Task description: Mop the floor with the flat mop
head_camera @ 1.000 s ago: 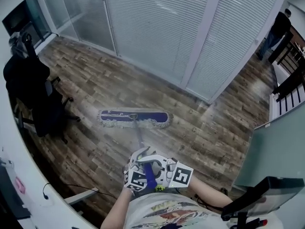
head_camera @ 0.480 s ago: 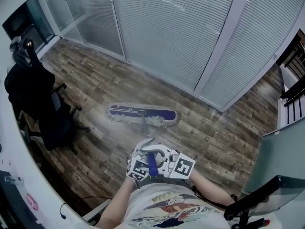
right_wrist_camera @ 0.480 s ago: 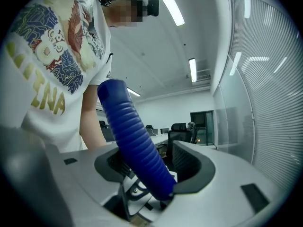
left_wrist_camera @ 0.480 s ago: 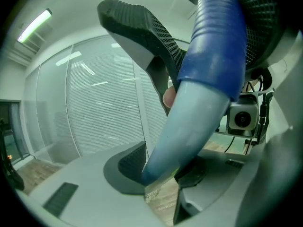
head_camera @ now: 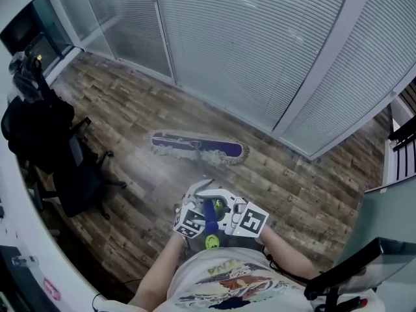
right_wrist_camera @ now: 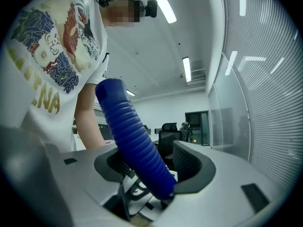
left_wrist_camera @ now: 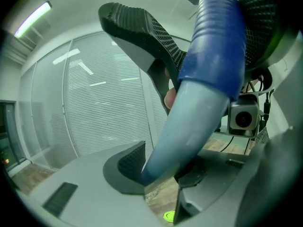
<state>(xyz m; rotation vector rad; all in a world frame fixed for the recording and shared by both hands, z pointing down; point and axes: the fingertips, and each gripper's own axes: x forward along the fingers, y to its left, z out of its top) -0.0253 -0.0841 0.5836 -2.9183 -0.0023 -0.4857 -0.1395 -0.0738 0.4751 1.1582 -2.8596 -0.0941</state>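
- Now the left claw is shut tight on the pale mop handle, and it is the one nearer the mop head.
- The right claw squeezes the bumpy blue grip just above it.
- From there the handle runs forward and down to the mop head, which lies sideways on the floor near the glass wall.

Your flat mop rests its blue, fringed head flat on the plank floor, near and along its far edge; the pale shaft slants up to a ribbed blue grip.
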